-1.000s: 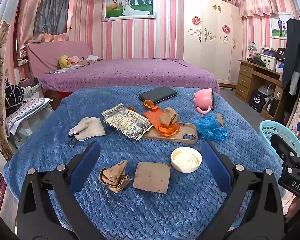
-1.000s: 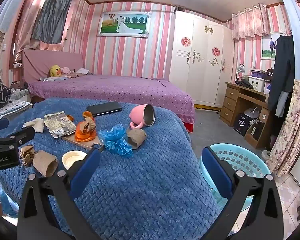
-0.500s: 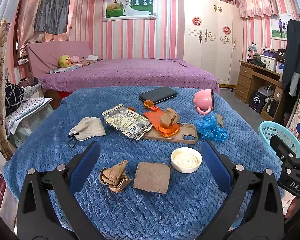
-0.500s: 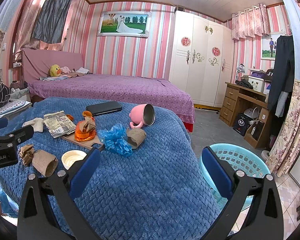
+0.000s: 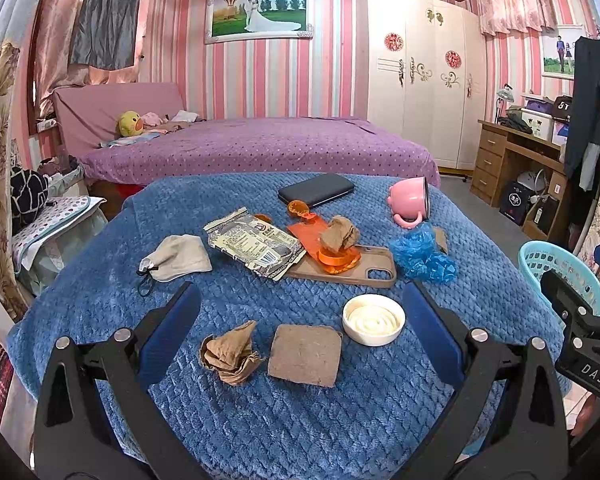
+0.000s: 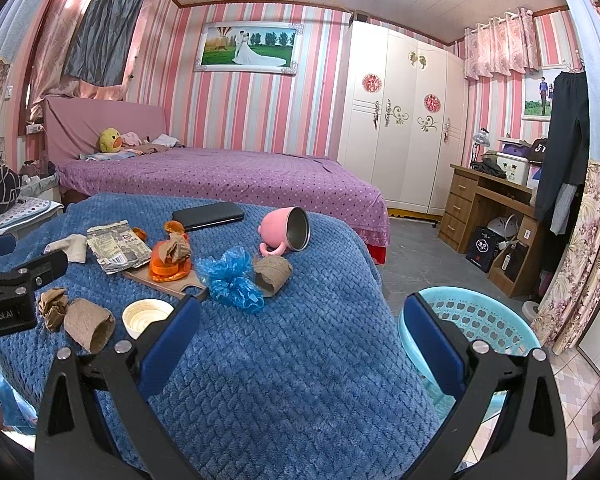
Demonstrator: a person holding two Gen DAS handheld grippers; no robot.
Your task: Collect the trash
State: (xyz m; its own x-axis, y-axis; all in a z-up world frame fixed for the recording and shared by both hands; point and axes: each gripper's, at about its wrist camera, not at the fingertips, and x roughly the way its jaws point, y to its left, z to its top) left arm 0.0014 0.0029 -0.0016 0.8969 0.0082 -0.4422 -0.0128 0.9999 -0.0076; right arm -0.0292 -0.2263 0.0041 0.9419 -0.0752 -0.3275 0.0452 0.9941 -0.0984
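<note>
Cardboard tube point(image 6: 89, 329) lying on its side, open end facing right, both grippers point(image 5: 300, 336) point(image 6: 300, 336) spread, empty.

Both grippers are just hanging in the air with nothing in them. The left gripper point(image 5: 300, 332) has its jaws spread wide, blue pads point(image 5: 168, 336) facing each other across a big gap, black finger frames angling up from the bottom corners of its own camera. Same deal with the right gripper point(image 6: 300, 332): jaws wide apart, blue pads point(image 6: 434, 340) clear of everything. Each one pokes into the other's view from the side, the right one at the right edge of the left camera, the left one at the left edge of the right camera, so they sit side by side and roughly level.
</note>
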